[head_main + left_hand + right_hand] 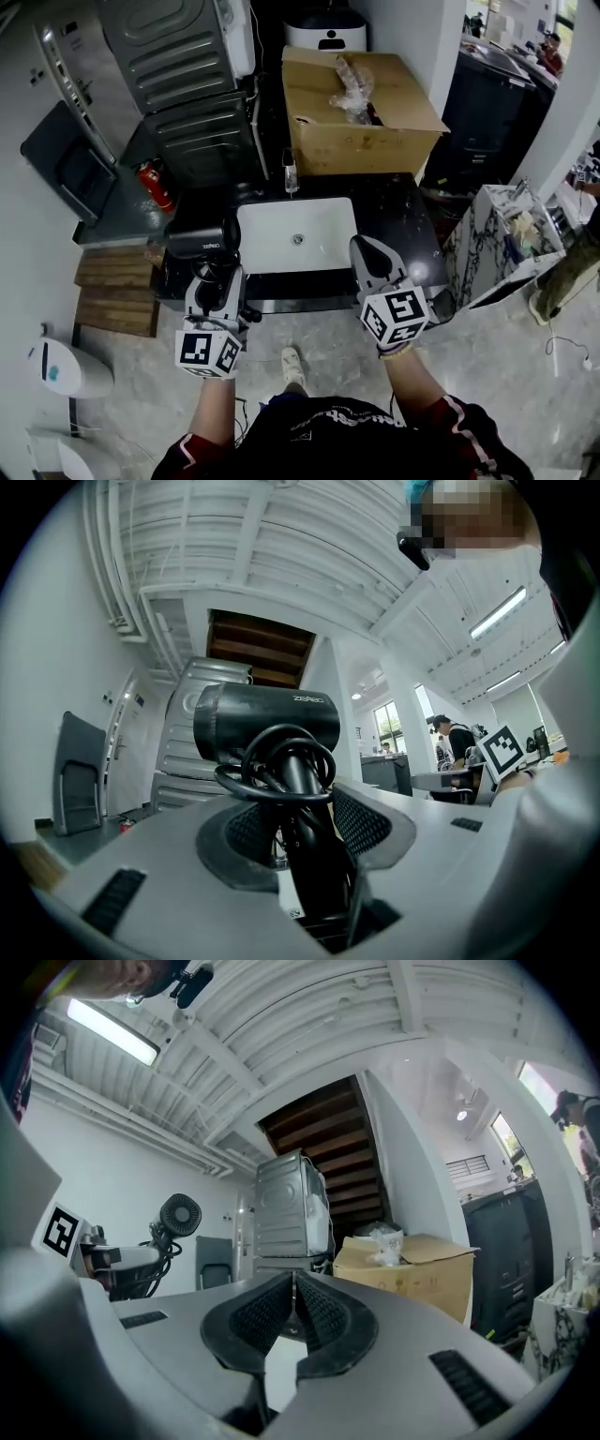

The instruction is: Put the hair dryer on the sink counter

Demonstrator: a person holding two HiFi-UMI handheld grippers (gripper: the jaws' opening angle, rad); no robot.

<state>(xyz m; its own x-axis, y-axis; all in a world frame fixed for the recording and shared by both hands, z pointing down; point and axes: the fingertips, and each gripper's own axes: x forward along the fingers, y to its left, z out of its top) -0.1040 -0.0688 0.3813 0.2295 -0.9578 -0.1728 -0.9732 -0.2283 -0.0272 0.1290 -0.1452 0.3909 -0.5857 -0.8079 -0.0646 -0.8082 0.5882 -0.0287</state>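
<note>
Hair dryer (267,726) handle in left gripper (307,827)

- Both gripper views bulge fisheye, with black corners and a bent white ribbed ceiling (309,564).
- A long ceiling tube lamp (112,1033) glares up-left of the right gripper (293,1302).
- Grey jaw shells nearest each lens look soft; the black matte hair dryer (267,724) in the left gripper (305,827) is sharp.
- Head view is evenly lit with faint shadows; the white rectangular sink basin (297,234) ahead of both grippers is nearly blown out.

Counter (405,225) right of basin (296,234) lies bare; faucet (290,174) stands behind.
</note>
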